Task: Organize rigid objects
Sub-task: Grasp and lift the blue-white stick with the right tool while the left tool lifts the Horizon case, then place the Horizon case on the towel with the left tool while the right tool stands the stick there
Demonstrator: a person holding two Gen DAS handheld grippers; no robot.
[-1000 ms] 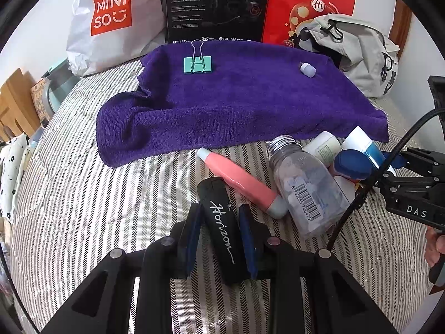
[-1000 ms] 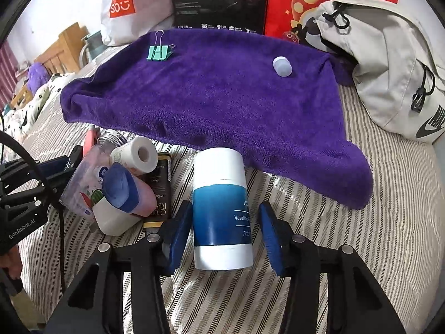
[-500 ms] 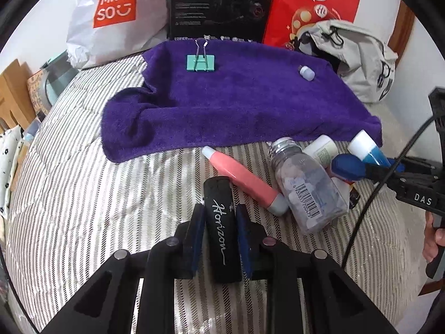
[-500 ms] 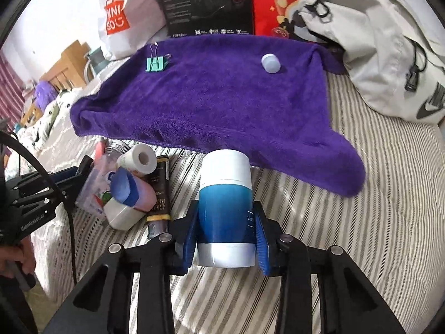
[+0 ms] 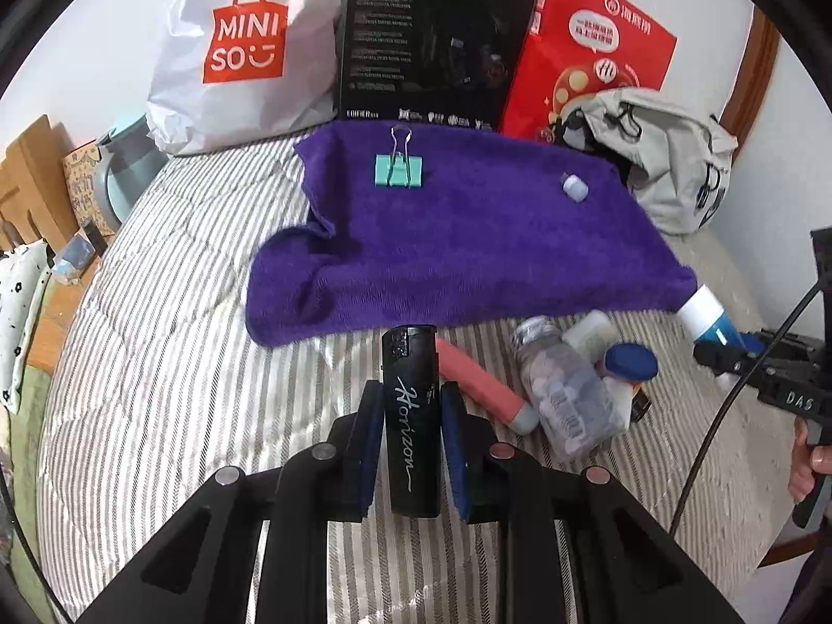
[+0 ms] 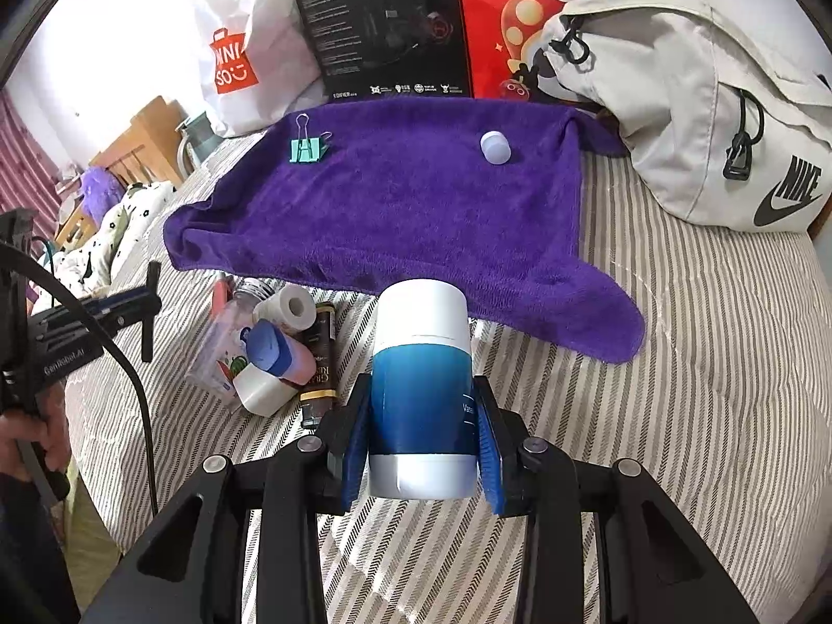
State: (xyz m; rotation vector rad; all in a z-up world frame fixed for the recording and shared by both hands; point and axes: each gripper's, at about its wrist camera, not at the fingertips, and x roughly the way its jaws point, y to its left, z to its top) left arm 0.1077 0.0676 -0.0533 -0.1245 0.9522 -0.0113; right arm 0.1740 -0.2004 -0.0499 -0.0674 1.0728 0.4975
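The left gripper [image 5: 408, 416] had its two blue pads pressed on both sides of a black tube [image 5: 409, 416] with white script on it, so the jaws were closed on it and only as wide as the tube. The tube pointed to 12 o'clock, and its far end reached almost to the near edge of the purple towel [image 5: 457, 255]. The right gripper [image 6: 422, 418] was closed in the same way around a blue and white bottle [image 6: 422, 385], which also pointed to 12 o'clock, with its white cap near the towel edge. In the right wrist view, at about 9 o'clock from this bottle, a small pile lay on the striped bedcover [image 6: 676, 390]: a clear bottle [image 6: 221, 343], a small white bottle [image 6: 283, 307], a pink bottle with a blue cap [image 6: 278, 353] and a dark tube [image 6: 318, 359], all touching one another. A pink tube [image 5: 481, 390] lay just beside the black tube, at its 3 o'clock side in the left wrist view. On the towel, a green binder clip [image 5: 399, 169] sat at around 11 o'clock and a small pale cap [image 6: 495, 146] at around 1 o'clock, well apart. Behind the towel stood a white shopping bag [image 5: 234, 47], a black box [image 5: 431, 47] and a red bag [image 5: 598, 57], and a grey backpack [image 6: 702, 104] lay at the 2 o'clock side.
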